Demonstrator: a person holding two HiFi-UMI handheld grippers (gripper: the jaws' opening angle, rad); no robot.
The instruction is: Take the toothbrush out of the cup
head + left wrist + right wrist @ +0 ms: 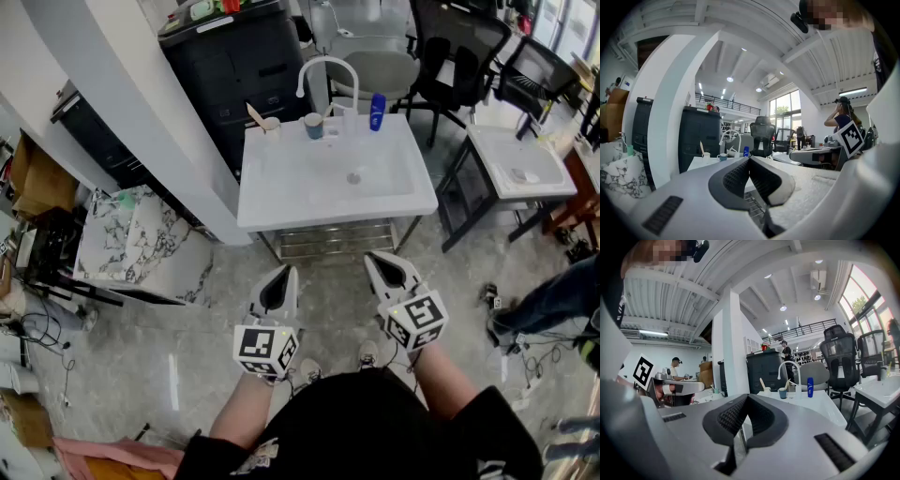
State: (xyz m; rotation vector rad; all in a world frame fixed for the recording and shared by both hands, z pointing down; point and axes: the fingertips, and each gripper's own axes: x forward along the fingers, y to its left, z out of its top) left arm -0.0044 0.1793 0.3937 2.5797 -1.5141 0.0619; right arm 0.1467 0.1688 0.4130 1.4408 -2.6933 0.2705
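no readable text, labels, brands or numbers

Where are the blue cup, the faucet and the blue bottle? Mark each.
blue cup [314, 127], head view, its side wall.
faucet [327, 59], head view, top of its arch.
blue bottle [377, 112], head view, its body.

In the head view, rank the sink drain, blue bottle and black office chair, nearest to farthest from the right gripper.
From the right gripper:
1. Sink drain, middle of the basin.
2. Blue bottle, on the back rim, right side.
3. Black office chair, behind the basin.
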